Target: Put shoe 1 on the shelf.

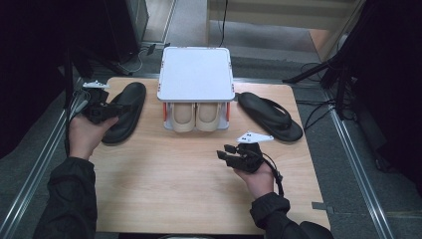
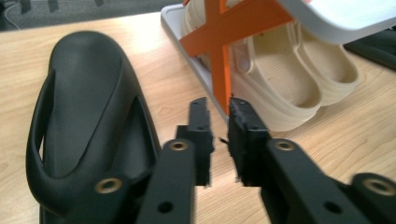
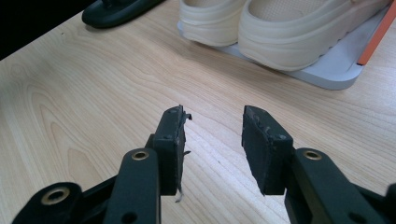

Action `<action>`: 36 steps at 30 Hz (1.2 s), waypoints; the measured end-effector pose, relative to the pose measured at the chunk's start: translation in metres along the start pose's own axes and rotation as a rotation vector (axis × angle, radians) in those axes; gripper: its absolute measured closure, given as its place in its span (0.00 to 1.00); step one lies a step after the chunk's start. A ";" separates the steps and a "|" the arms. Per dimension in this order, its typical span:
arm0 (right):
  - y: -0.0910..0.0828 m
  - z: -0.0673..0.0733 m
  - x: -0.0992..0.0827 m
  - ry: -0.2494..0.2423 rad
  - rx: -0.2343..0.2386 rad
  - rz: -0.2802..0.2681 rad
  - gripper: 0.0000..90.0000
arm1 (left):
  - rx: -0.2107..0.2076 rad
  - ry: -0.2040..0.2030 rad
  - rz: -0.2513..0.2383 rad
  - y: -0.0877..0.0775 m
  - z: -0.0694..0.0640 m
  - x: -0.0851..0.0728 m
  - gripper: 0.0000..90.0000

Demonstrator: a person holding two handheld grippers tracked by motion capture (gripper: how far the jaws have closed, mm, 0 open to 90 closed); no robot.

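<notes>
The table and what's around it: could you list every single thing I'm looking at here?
Black sandals: 2, black; left black sandal beside the rack's left, right black sandal beside its right.
Cream clogs: 2, cream, side by side on the rack's bottom shelf.
Shoe rack: 1, white shelves, orange cross braces, far middle of table.
Table: 1, light wood.
Left gripper: 1, black, jaws a narrow gap apart, nothing between, by the left sandal.
Right gripper: 1, black, open, above bare wood.

Bare table (image 1: pixel 164 179) in front; shoe rack (image 1: pixel 195 74) blocks the middle.
</notes>
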State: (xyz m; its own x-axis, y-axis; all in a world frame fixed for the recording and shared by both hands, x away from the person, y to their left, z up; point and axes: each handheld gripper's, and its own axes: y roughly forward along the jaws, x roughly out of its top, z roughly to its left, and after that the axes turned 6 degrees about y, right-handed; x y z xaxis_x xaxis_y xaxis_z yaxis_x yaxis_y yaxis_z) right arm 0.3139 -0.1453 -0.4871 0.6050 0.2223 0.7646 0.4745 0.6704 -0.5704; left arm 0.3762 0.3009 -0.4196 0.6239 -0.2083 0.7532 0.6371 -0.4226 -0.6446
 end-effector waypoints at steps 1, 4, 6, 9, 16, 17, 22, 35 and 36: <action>0.000 -0.001 0.000 0.000 0.002 -0.001 0.66 | 0.000 -0.002 0.002 0.002 0.001 -0.002 0.92; 0.002 0.000 0.000 -0.006 -0.004 0.001 0.66 | 0.009 -0.011 0.014 0.007 0.005 -0.006 0.97; 0.002 -0.001 0.000 -0.006 -0.006 0.003 0.66 | 0.019 -0.013 0.026 0.012 0.008 -0.010 0.99; 0.003 -0.002 0.000 -0.003 -0.009 0.007 0.66 | 0.026 -0.024 0.045 0.019 0.012 -0.015 0.99; 0.004 -0.003 0.000 -0.005 -0.012 0.010 0.67 | 0.059 -0.041 0.050 0.034 0.022 -0.025 1.00; 0.004 -0.003 0.000 -0.004 -0.012 0.012 0.67 | 0.059 -0.041 0.049 0.035 0.023 -0.026 1.00; 0.005 -0.003 0.000 -0.002 -0.016 0.016 0.67 | 0.049 -0.080 0.045 0.047 0.030 -0.033 1.00; 0.007 -0.002 -0.002 -0.014 -0.021 0.033 0.67 | 0.019 -0.074 0.110 0.083 0.023 -0.043 1.00; 0.007 -0.002 -0.002 -0.013 -0.020 0.034 0.67 | 0.024 -0.073 0.117 0.085 0.023 -0.044 1.00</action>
State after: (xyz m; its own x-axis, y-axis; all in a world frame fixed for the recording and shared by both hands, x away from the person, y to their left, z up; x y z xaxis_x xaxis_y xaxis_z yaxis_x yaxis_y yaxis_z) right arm 0.3174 -0.1420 -0.4931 0.6127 0.2539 0.7484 0.4664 0.6482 -0.6018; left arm 0.4134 0.2946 -0.5111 0.7255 -0.1896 0.6616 0.5679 -0.3781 -0.7311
